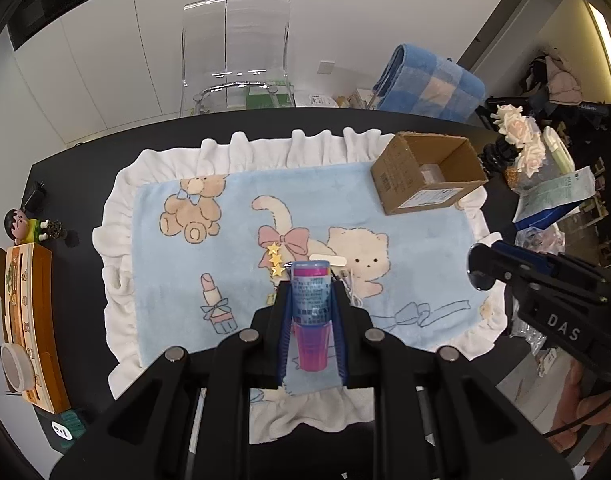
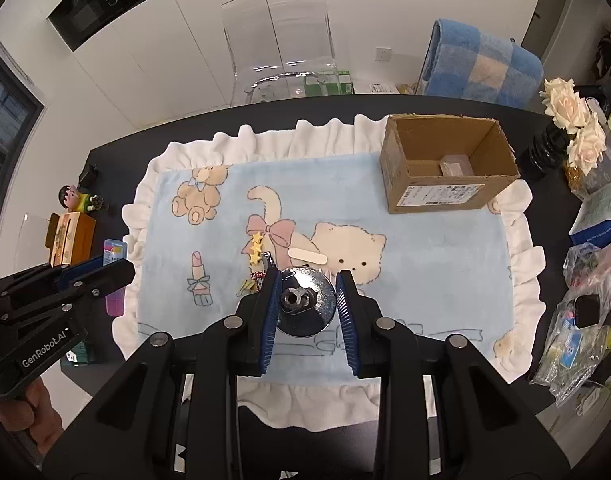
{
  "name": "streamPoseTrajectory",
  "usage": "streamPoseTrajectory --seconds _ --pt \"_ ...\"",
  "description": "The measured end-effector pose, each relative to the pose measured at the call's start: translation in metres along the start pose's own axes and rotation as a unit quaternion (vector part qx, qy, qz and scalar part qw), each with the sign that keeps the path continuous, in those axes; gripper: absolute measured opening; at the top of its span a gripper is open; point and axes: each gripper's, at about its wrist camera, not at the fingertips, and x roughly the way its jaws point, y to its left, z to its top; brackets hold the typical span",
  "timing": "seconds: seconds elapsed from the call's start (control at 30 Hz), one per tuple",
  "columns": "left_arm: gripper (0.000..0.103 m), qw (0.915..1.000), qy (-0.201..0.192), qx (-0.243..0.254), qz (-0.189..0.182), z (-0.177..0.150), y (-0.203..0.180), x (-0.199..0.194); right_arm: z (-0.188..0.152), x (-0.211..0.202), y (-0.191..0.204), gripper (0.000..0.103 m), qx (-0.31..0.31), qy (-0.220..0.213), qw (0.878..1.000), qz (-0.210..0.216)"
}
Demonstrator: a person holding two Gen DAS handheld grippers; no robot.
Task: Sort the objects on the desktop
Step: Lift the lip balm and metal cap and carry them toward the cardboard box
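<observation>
Pink-and-blue labelled tube (image 1: 309, 312), chrome round fitting (image 2: 304, 302)

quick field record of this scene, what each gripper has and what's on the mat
left gripper: shut on pink and blue tube
right gripper: shut on chrome disc, a threaded fitting at its centre
cardboard box: open, far right corner of mat, small clear packet inside
mat: star hair clip, nail file

My black table (image 2: 117, 148) carries a frilled blue blanket (image 2: 425, 264); on it sit a cardboard box (image 2: 425, 192), star clip (image 2: 256, 249) and nail file (image 2: 307, 256).
</observation>
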Motion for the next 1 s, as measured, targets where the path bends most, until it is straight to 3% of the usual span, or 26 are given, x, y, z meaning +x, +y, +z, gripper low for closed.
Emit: streamPoseTrajectory --seconds 0.4,0.7,1.0 --pt "0.019 0.9997 0.005 -0.024 0.006 0.015 -0.065 0.023 0.021 -0.006 -0.053 0.029 -0.04 0.007 0.999 0.016" --pt "0.019 0.9997 0.0 -0.024 0.005 0.048 -0.12 0.045 0.043 -0.003 -0.1 0.029 -0.058 0.012 0.998 0.029" --pt "0.019 0.9997 0.007 -0.022 -0.007 0.092 -0.168 0.085 0.086 0.011 -0.159 0.029 -0.056 0.01 0.998 0.034"
